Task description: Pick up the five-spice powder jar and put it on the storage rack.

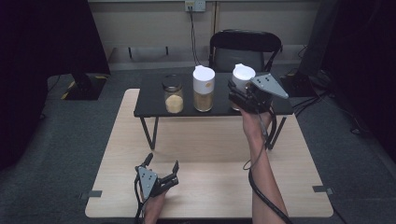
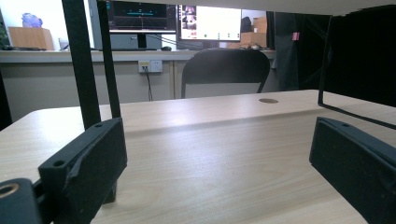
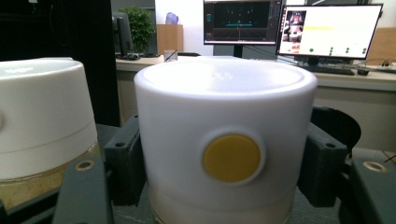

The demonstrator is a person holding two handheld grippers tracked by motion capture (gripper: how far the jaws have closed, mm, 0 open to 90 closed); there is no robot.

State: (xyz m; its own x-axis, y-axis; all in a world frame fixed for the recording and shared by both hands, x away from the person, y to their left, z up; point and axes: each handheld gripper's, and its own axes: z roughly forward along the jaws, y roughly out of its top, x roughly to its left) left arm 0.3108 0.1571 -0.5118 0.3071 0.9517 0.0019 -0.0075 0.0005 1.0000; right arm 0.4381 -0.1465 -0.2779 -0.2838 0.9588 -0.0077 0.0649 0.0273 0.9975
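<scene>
White-lidded jar [image 1: 243, 77] number three, at the right end of the black raised shelf [image 1: 149, 100], sits clamped in my right gripper [image 1: 238, 95]: in the right gripper view both jaws press against the sides of its white lid [image 3: 225, 135], which has a yellow round button [image 3: 231, 157] facing me. From above, my gripper and its grey plate cover most of the jar's body, so I can't make out its contents. A second white-lidded jar [image 1: 203, 88] of tan grains stands just to its left, cut off at the frame edge in the right gripper view. Further left is a clear lidless-looking jar [image 1: 173, 94], partly filled.

My left gripper [image 1: 161, 172] rests low on the pale wooden table [image 1: 210, 186], jaws wide apart, gripping nothing.

Beyond the table are a black chair [image 1: 245, 49], a wall socket [image 1: 194, 5], grey carpet, and lit monitors [image 3: 327, 30] on a desk.
</scene>
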